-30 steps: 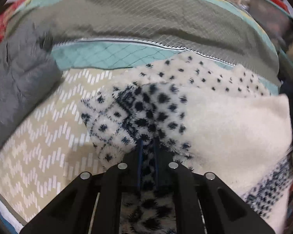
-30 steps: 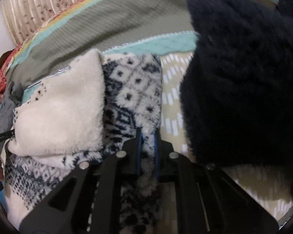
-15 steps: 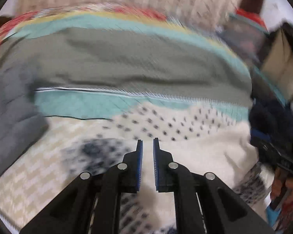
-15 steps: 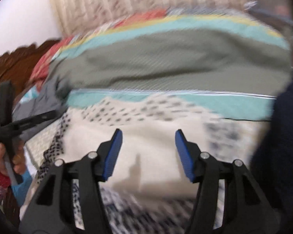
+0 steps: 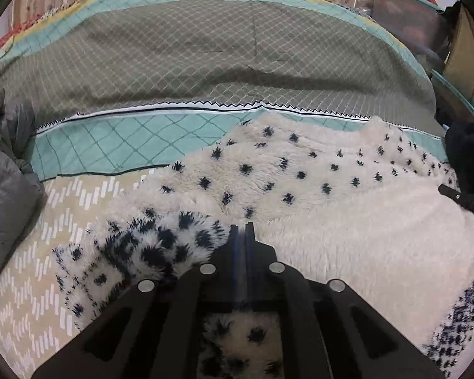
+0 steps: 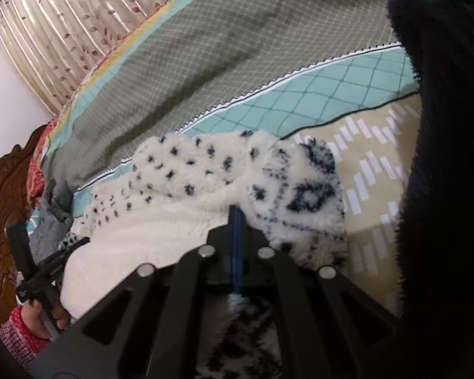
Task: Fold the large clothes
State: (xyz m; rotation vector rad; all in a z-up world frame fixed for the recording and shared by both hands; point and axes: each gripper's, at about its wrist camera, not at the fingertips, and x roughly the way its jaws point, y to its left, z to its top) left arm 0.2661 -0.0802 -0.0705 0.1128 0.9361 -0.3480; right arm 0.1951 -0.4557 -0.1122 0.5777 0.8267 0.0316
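A cream fleece garment [image 5: 347, 221] with navy spots and diamond patterns lies partly folded on the bed, its plain cream lining turned up. It also shows in the right wrist view [image 6: 180, 199]. My left gripper [image 5: 241, 229] is shut, with patterned fleece around and under its tips; whether fabric is pinched I cannot tell. My right gripper [image 6: 236, 213] is shut on a patterned edge of the fleece, and fabric trails back between its fingers. The left gripper appears at the left of the right wrist view [image 6: 47, 271].
A quilted bedspread [image 5: 205, 63] in olive, teal and beige bands covers the bed. A grey puffer jacket [image 5: 6, 183] lies at the left. A dark navy fuzzy garment [image 6: 445, 126] fills the right side. A carved wooden headboard [image 6: 0, 221] and curtain [image 6: 63, 15] stand behind.
Both grippers let go of the fleece and lifted, the right one opening wide. Now both are down on the garment again and shut, the right one holding a patterned edge.
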